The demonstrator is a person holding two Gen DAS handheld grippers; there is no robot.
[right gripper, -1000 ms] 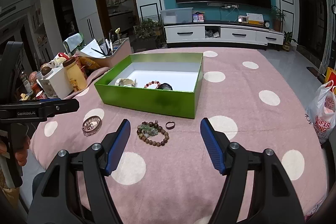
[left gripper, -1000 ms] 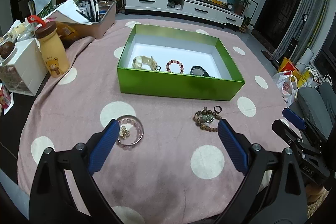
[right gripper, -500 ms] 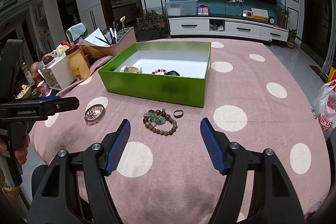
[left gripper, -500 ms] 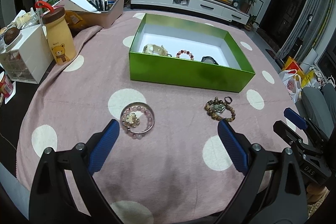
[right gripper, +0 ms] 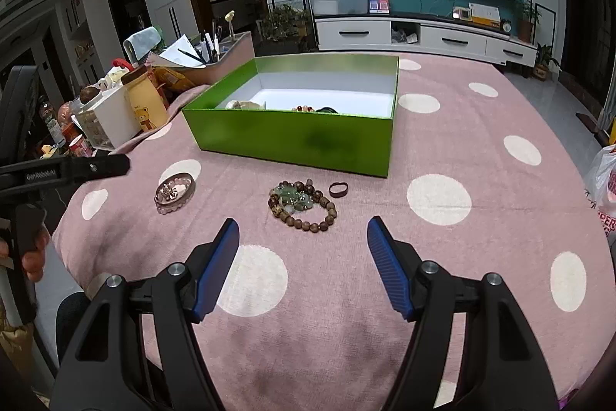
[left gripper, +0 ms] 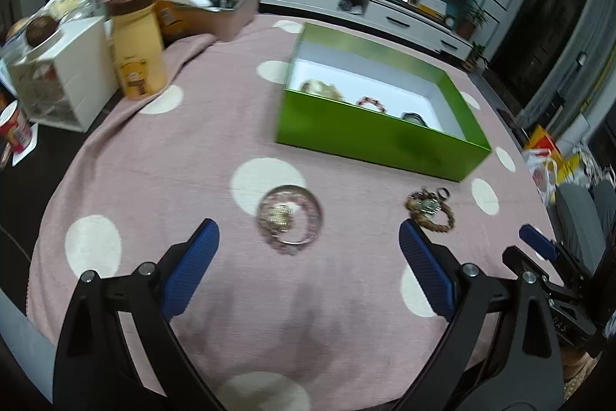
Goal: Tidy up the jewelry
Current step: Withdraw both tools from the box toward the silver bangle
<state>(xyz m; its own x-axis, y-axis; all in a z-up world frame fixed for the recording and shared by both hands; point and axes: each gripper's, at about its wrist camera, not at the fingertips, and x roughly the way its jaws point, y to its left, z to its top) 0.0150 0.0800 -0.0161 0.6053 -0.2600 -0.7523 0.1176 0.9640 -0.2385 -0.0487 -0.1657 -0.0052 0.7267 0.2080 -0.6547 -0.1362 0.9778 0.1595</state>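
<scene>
A green box (left gripper: 379, 137) (right gripper: 292, 141) with a white inside stands on the pink dotted cloth and holds a pale bracelet (left gripper: 321, 89), a red bead bracelet (left gripper: 371, 103) and a dark one (left gripper: 414, 118). On the cloth lie a pink bead bracelet with a bangle (left gripper: 290, 214) (right gripper: 174, 191), a brown bead bracelet (left gripper: 429, 210) (right gripper: 302, 205) and a small dark ring (right gripper: 338, 188). My left gripper (left gripper: 308, 241) is open, just short of the pink bracelet. My right gripper (right gripper: 302, 237) is open, just short of the brown beads.
A yellow bear bottle (left gripper: 136, 45) (right gripper: 146, 101), a white drawer box (left gripper: 63, 72) and a tray of pens (left gripper: 227, 2) crowd the table's left side. A TV cabinet (right gripper: 423, 35) stands beyond the table. Bags (left gripper: 546, 160) lie on the floor at right.
The left gripper has swung left and drawn back, so the pink bracelet now sits between its fingers' line. The right gripper has lowered toward the brown beads. Both stay open.
</scene>
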